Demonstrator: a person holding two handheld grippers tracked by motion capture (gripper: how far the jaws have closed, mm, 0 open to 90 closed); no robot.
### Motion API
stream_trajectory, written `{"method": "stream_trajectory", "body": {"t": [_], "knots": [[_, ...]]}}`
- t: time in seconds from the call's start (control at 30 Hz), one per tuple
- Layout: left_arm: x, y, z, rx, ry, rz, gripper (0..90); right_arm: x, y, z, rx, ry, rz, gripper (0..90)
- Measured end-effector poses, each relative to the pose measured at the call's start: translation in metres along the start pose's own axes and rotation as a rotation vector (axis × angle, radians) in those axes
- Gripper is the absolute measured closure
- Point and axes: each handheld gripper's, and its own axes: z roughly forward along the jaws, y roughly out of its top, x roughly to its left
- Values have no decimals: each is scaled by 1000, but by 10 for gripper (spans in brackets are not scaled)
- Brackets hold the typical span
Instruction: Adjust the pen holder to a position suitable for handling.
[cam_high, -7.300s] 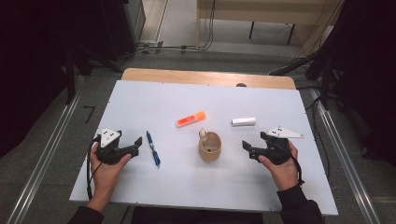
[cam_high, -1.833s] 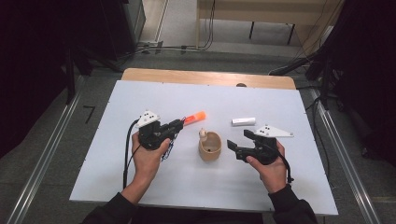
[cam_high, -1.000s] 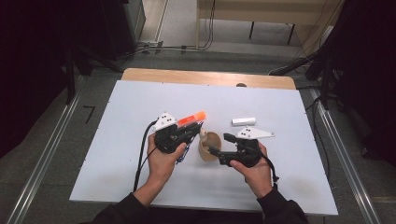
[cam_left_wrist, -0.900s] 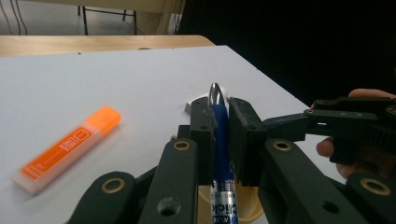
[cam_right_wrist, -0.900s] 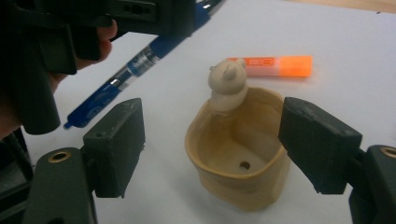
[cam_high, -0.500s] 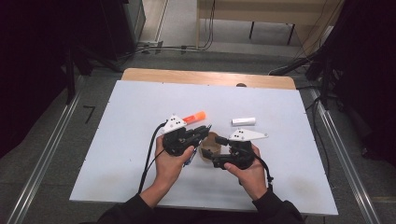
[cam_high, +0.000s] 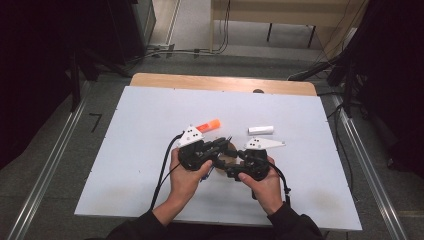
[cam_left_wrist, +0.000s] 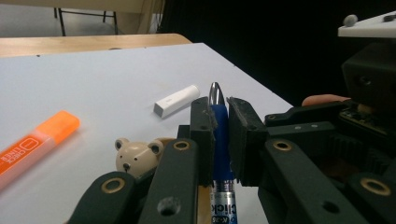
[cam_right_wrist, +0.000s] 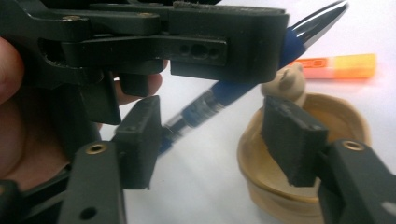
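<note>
My left gripper (cam_high: 224, 146) is shut on a blue click pen (cam_left_wrist: 220, 135), whose silver tip sticks out past the pads. It hovers just left of the wooden cup (cam_right_wrist: 280, 182) with a small bear figure (cam_left_wrist: 133, 158) on its rim. My right gripper (cam_high: 231, 163) faces it from the right. In the right gripper view its jaws have just been closing; they stand on either side of the pen's rear half (cam_right_wrist: 201, 112), and the pads do not press on it. The left gripper (cam_right_wrist: 187, 42) crosses the top of that view.
An orange highlighter (cam_high: 208, 125) lies on the white table (cam_high: 150, 120) behind the left gripper. A white cap-like stick (cam_high: 261, 130) lies behind the right one. Bare tabletop stretches to the left, right and far side.
Both hands have drawn together at the cup in the middle of the table. The left carries the pen. The right gripper's jaws have narrowed around the pen's rear.
</note>
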Motion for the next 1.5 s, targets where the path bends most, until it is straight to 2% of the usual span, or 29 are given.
{"method": "stream_trajectory", "body": {"t": [0.2, 0.3, 0.57, 0.8, 1.03, 1.17, 1.3, 1.5], "knots": [[-4, 0, -1, -2, -13, 7, 816, 0, -1, 3, 16, 58, 11, 497], [-6, 1, -3, -14, -19, 7, 816, 0, -2, 3, 24, 79, 15, 588], [-7, 5, -11, -60, -49, 5, 810, -9, -3, -3, 12, 79, 94, 763], [-8, 6, -13, -48, -67, 14, 754, -10, -3, -7, 11, 82, 91, 772], [-7, 10, -16, 0, -93, 11, 661, -10, -2, -9, 8, 85, 88, 772], [-3, 13, -22, -6, -98, 3, 627, -11, -1, -10, 6, 87, 91, 772], [5, 17, -28, -26, -102, -28, 610, -12, 0, -12, 1, 87, 94, 771], [20, 24, -37, -70, -76, -67, 567, -12, 3, -15, -6, 85, 95, 771]]}}
